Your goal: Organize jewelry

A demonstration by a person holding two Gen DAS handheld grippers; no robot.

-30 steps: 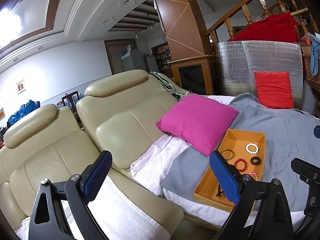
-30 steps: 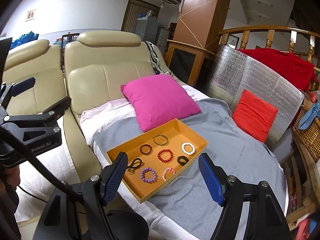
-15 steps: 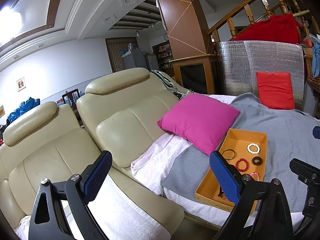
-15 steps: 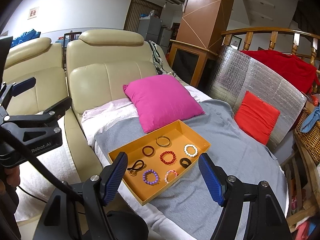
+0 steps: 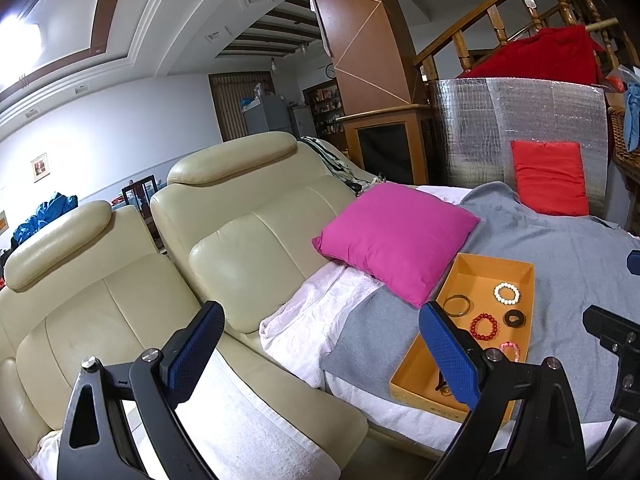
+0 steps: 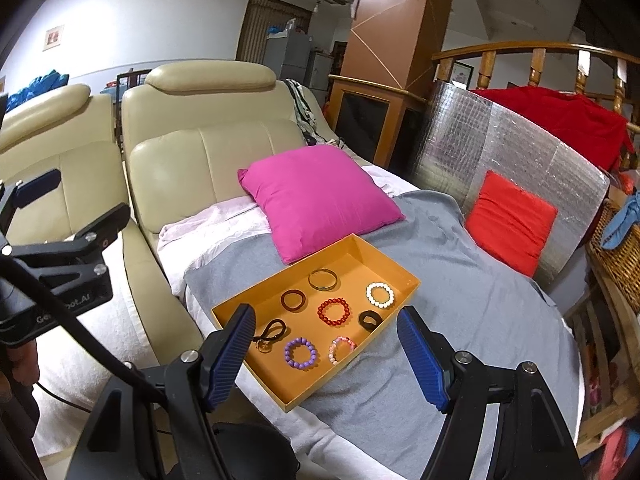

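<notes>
A: Listing contents, left to right, from the right gripper (image 6: 326, 354), which hangs with fingers spread wide and nothing between them. Orange tray (image 6: 256, 298) lies just ahead and below, on the grey blanket (image 6: 460, 304).

B: Items?

A: Black cord loop (image 6: 272, 330), nearest the left finger. Purple bead bracelet (image 6: 301, 353), straight ahead, closest. Dark red ring bangle (image 6: 293, 299), farther back. Metal bangle (image 6: 322, 279), farthest. Red bead bracelet (image 6: 333, 312), centre. Pink bead bracelet (image 6: 341, 349), ahead, slightly right. Black band (image 6: 369, 319), then white bead bracelet (image 6: 380, 295), right and beyond.

B: Handling?

A: All probably light. Beaded pieces likely on elastic: floppy, beads round and slippery, apt to roll from the pads. Pinch across one side of the loop, one finger inside the ring. Bangles look rigid, smooth, lying flat; take the rim edge-on. Cord loop is limp; grip where strands cross.

B: Left gripper (image 5: 318, 354)?

A: Also spread wide, empty. Points mostly at the cream sofa (image 5: 248, 240); the tray sits off to its right, partly behind its right finger.
</notes>
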